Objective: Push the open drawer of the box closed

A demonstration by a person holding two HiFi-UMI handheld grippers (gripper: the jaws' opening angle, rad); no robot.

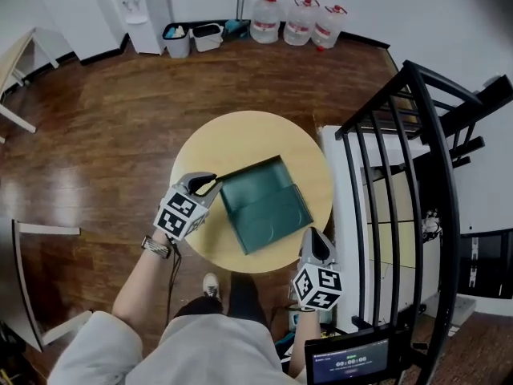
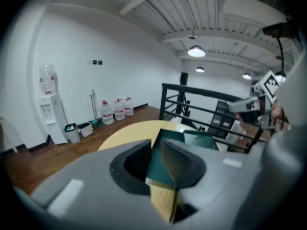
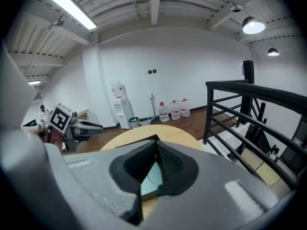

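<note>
A dark green box lies on the round wooden table. Its drawer sticks out toward the far side. My left gripper is shut and empty, with its tips right at the drawer's left corner. The left gripper view shows the drawer just beyond the closed jaws of the left gripper, with the box top behind it. My right gripper is shut on nothing, just off the box's near right corner. In the right gripper view the box shows between the jaws of the right gripper.
A black metal railing runs close along the table's right side, with white cabinets behind it. Water jugs, bins and a water dispenser line the far wall. Wooden floor surrounds the table.
</note>
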